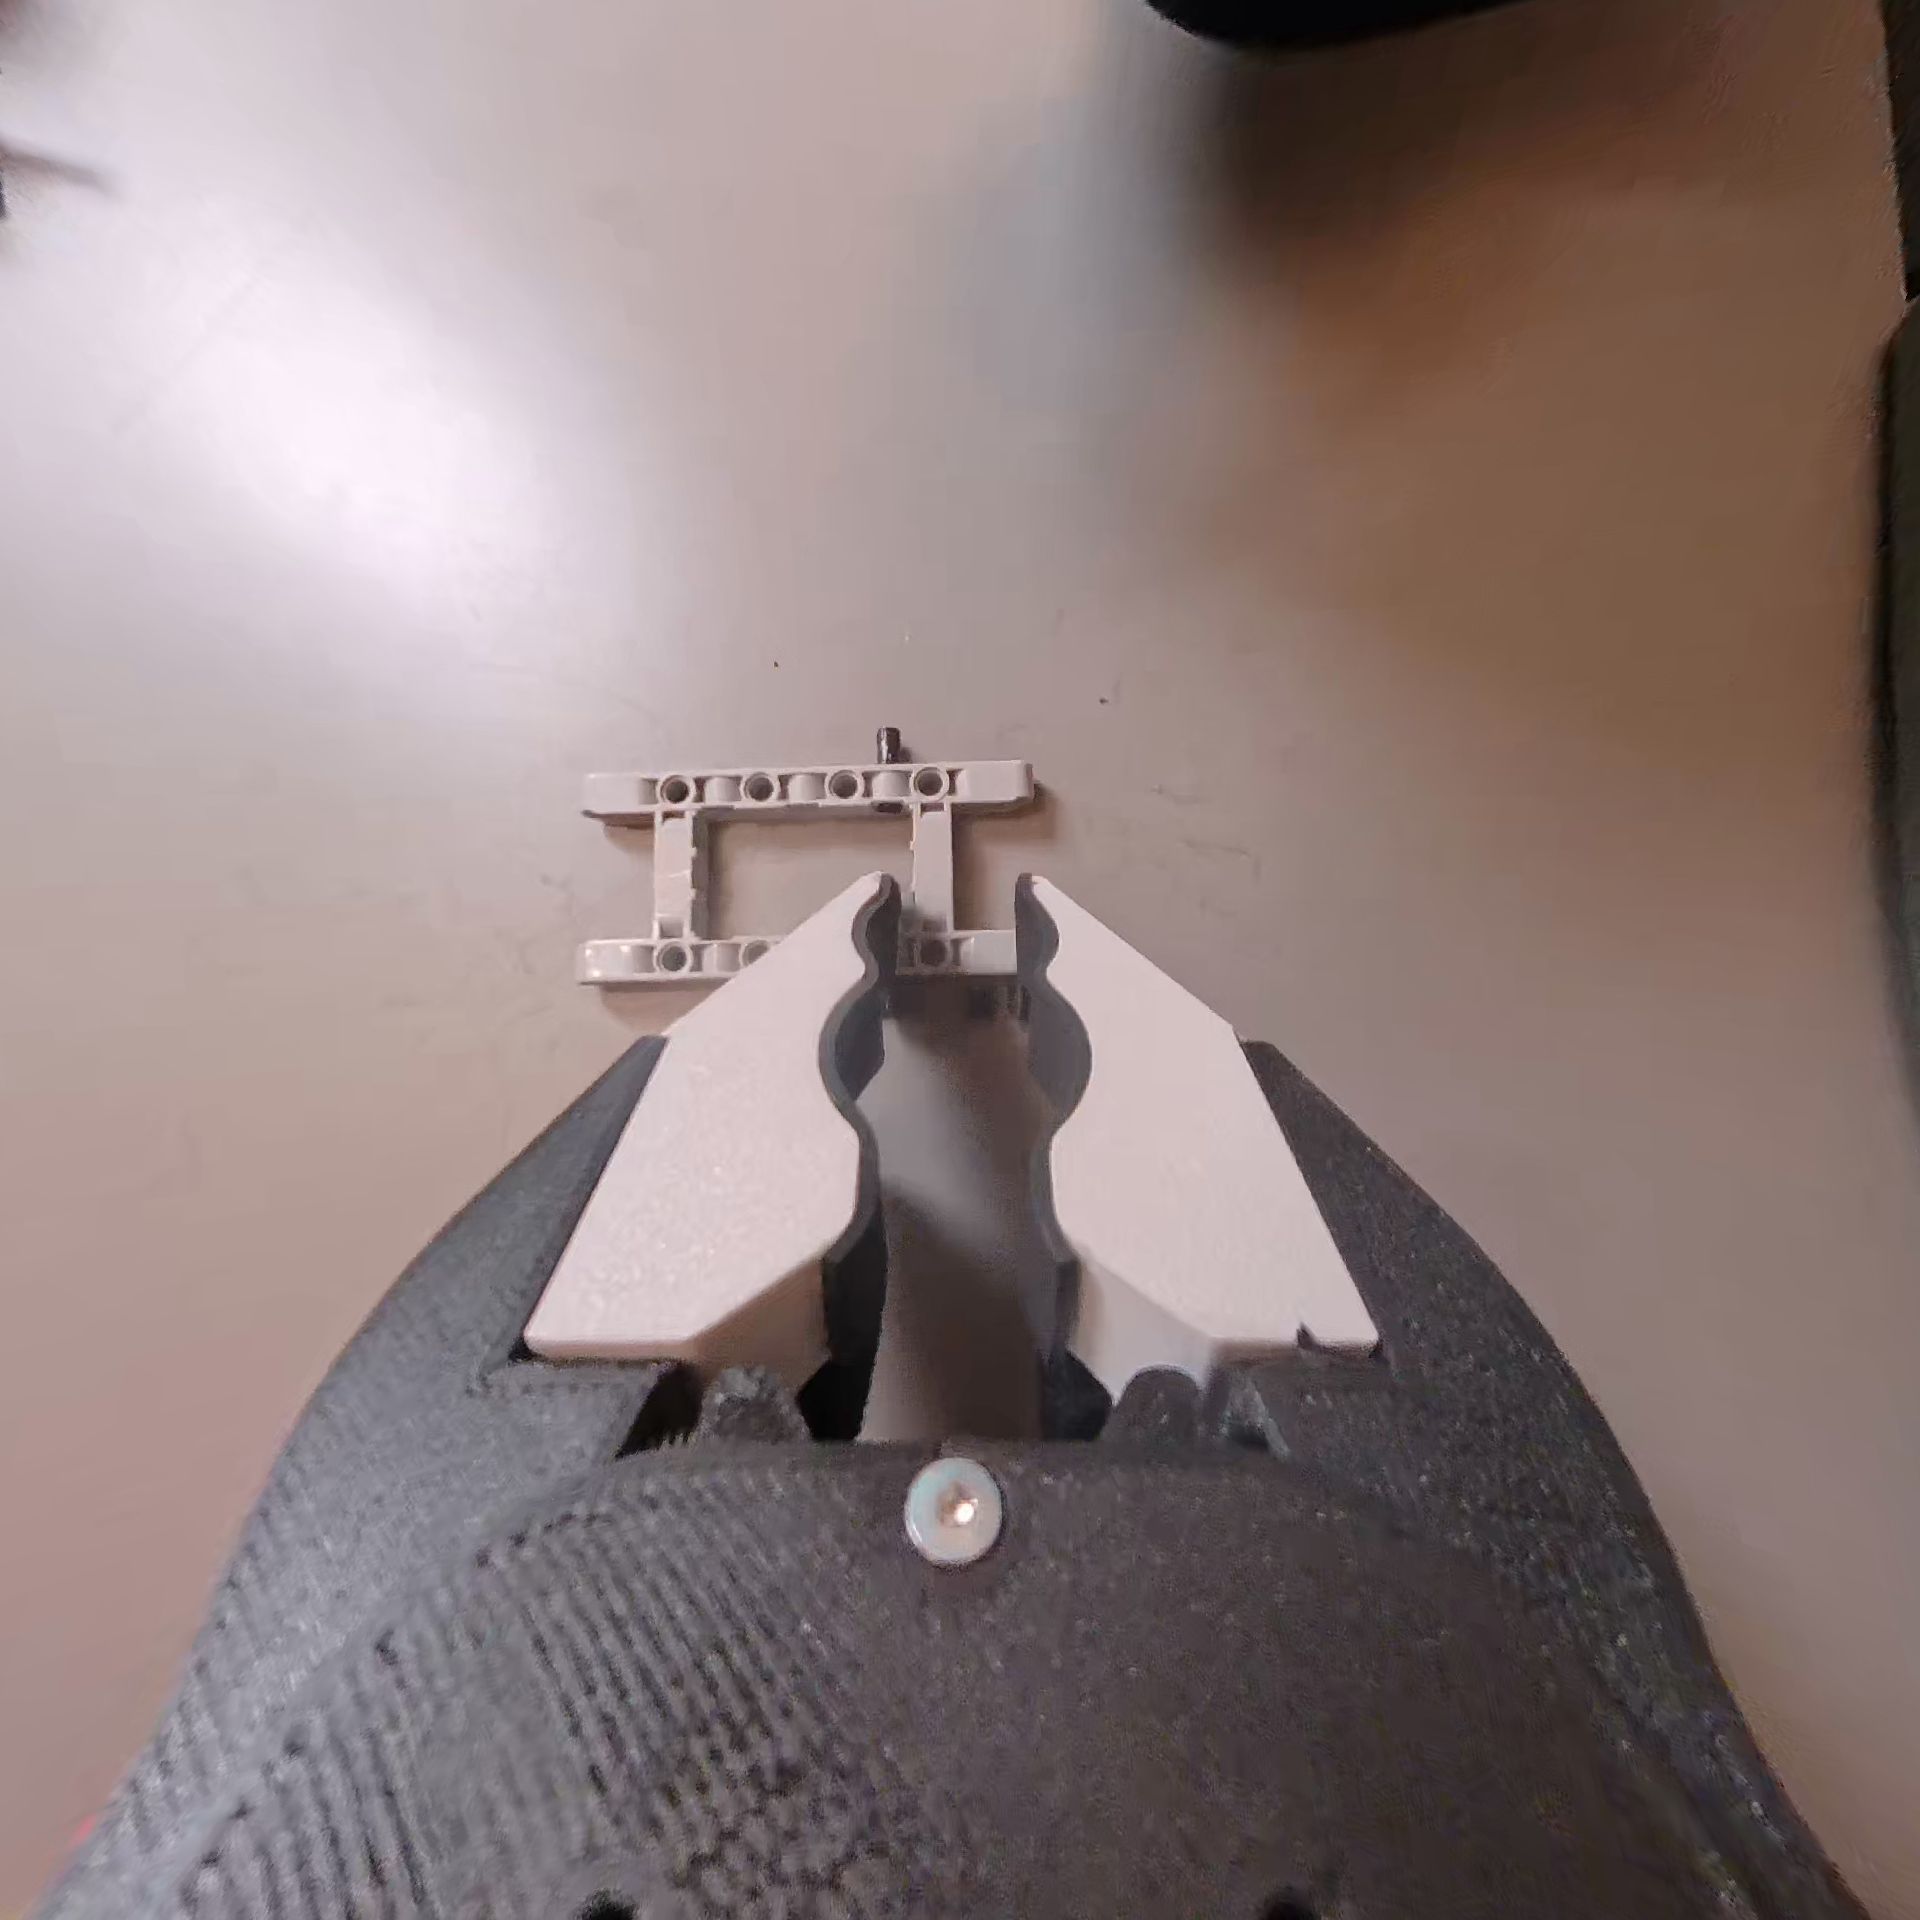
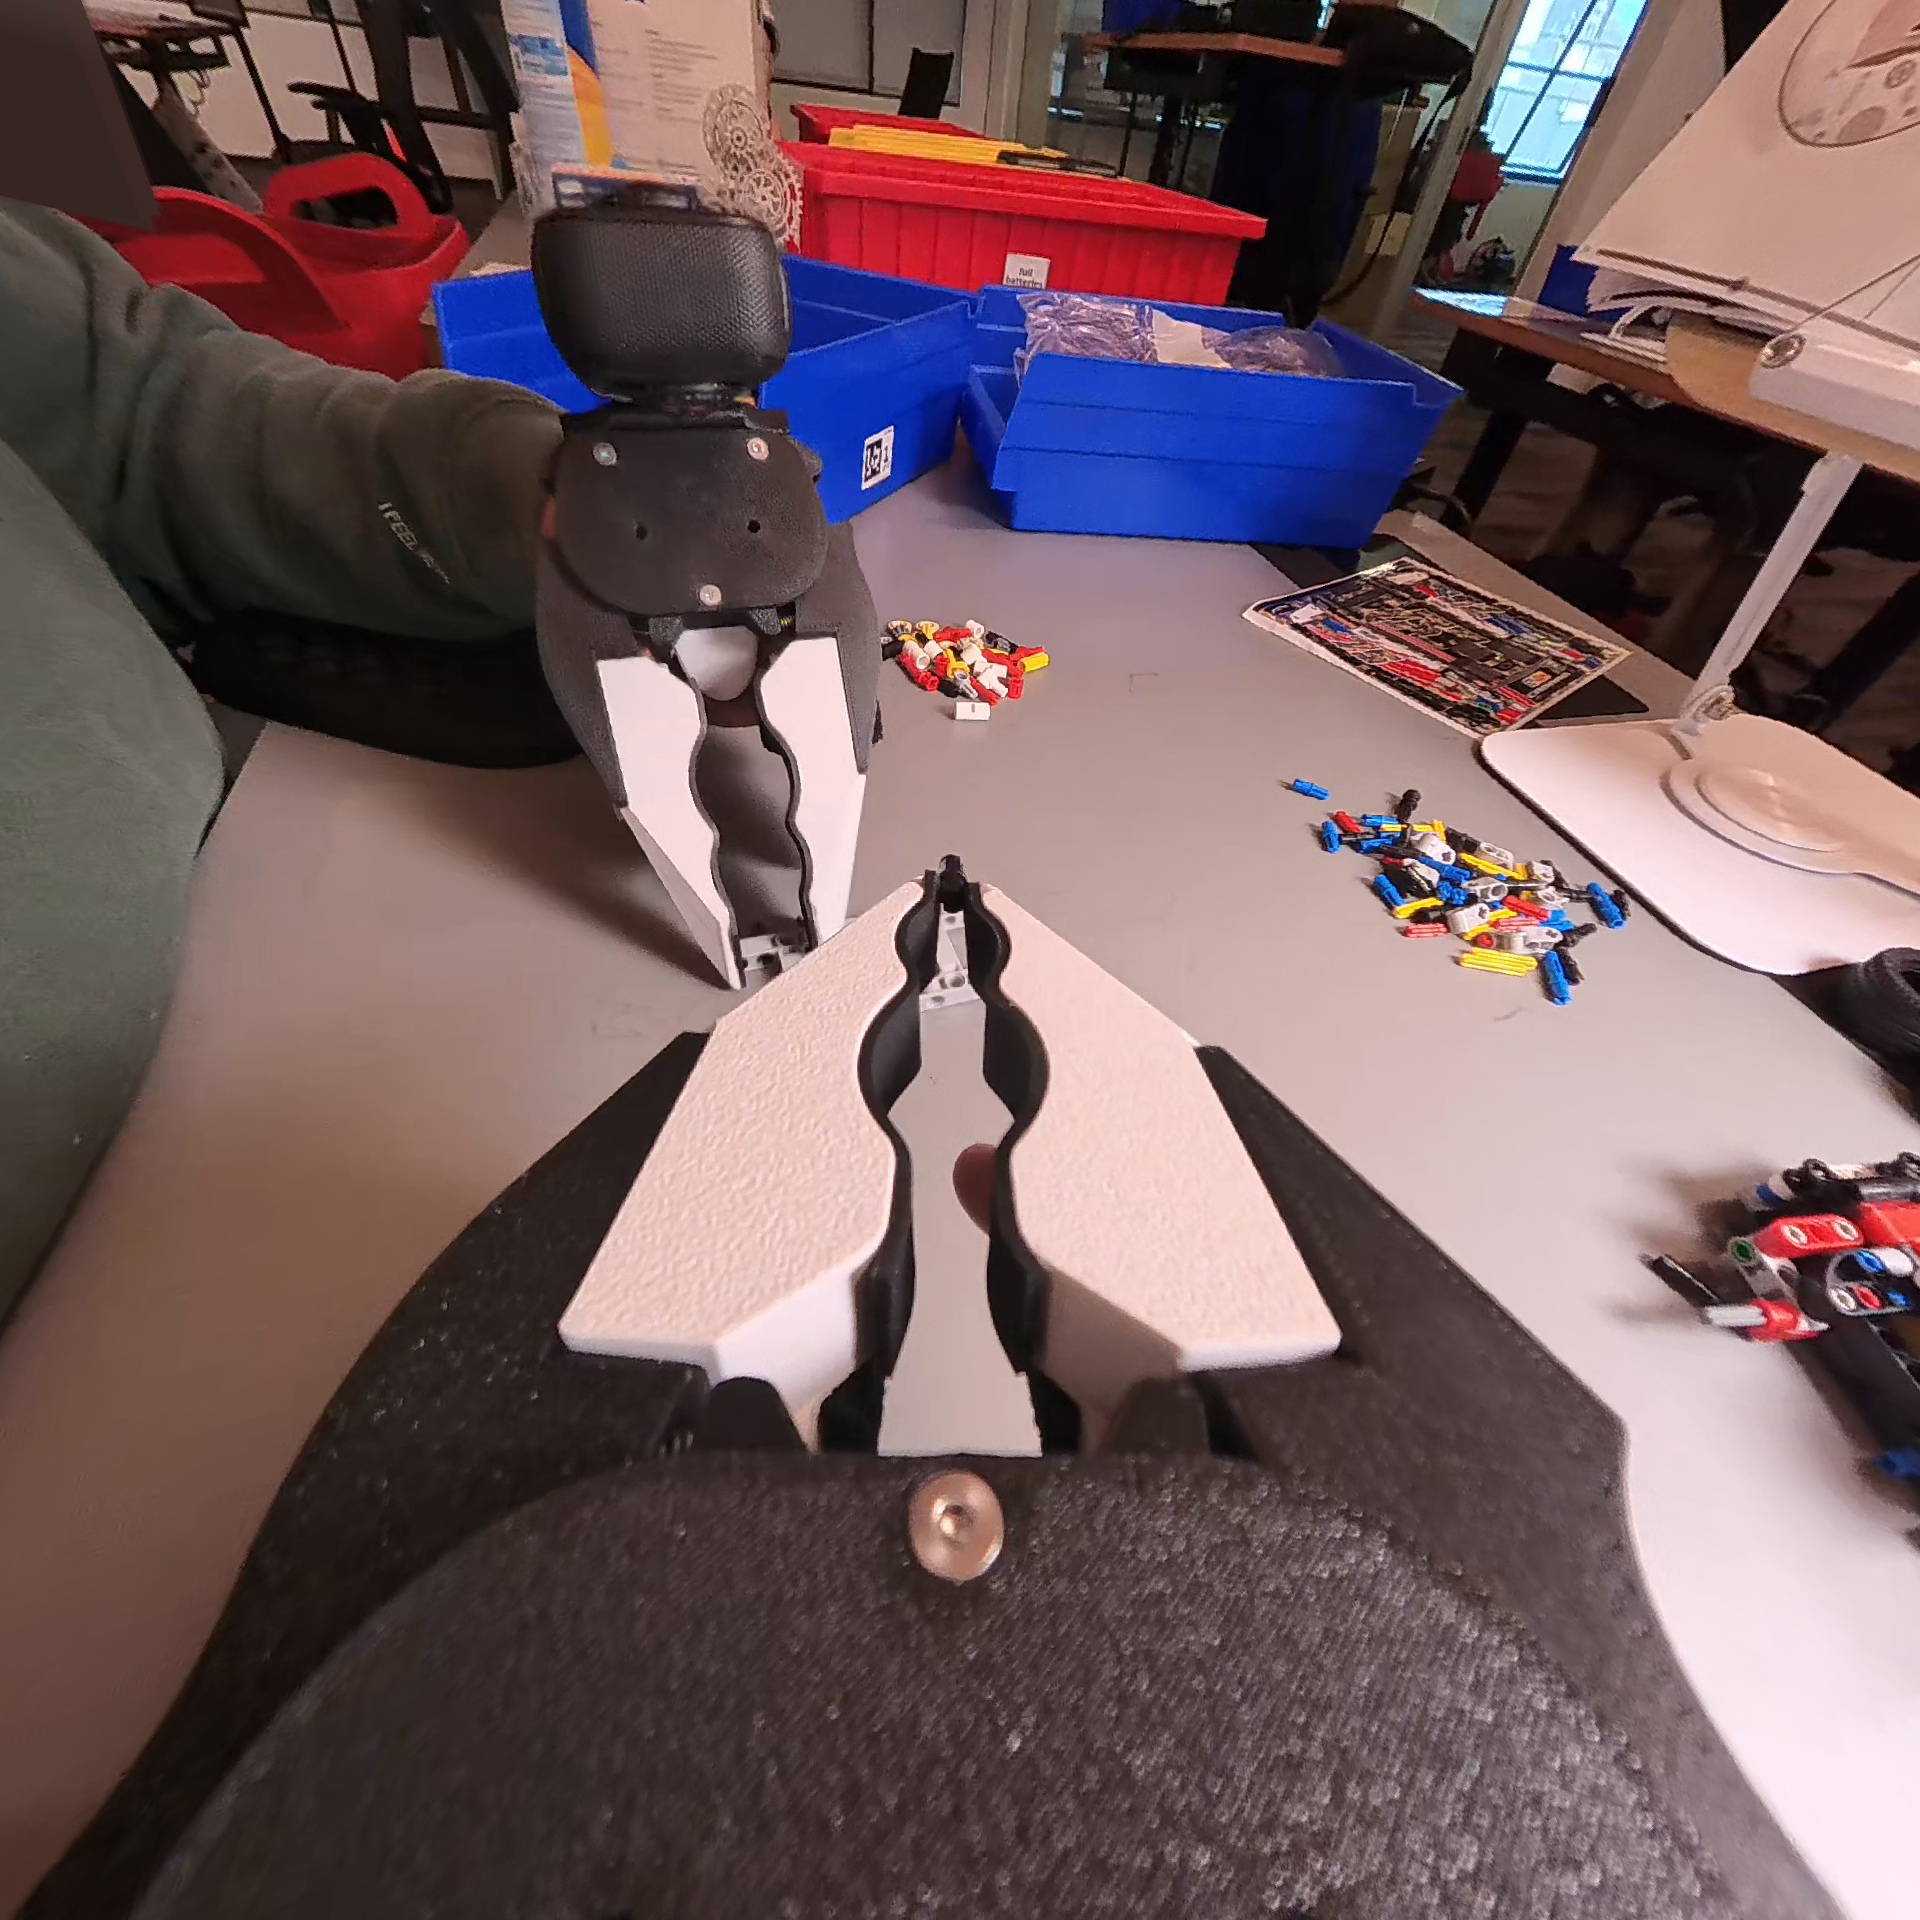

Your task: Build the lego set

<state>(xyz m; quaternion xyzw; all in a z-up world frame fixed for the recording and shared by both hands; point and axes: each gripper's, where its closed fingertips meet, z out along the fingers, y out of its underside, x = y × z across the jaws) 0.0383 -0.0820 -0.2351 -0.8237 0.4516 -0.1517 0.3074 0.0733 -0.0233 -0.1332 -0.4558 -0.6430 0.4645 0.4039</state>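
A grey lego frame (image 1: 686, 873) lies flat on the grey table (image 1: 416, 520), with a black pin (image 1: 886, 741) sticking out of its far beam. My left gripper (image 1: 956, 894) points down at the frame's right end and is shut on it, one finger inside the frame and one outside. In the right wrist view the left gripper (image 2: 774, 956) stands upright on the frame (image 2: 764, 948). My right gripper (image 2: 951, 883) is shut on a small black pin (image 2: 951, 869) and hovers close to the frame, which shows between its fingers (image 2: 948, 961).
Two piles of small coloured lego parts (image 2: 1475, 894) (image 2: 966, 655) lie farther back on the table. Blue bins (image 2: 1195, 436) and a red bin (image 2: 997, 208) stand behind. A sticker sheet (image 2: 1434, 644), a white stand base (image 2: 1714, 821) and a part-built model (image 2: 1829, 1278) are on the right. A green sleeve (image 2: 208, 447) is on the left. About 12 centimeters separates my left fingertips from my right. My right gripper's tips are some 25 centimeters from the part-built model (image 2: 1829, 1278).
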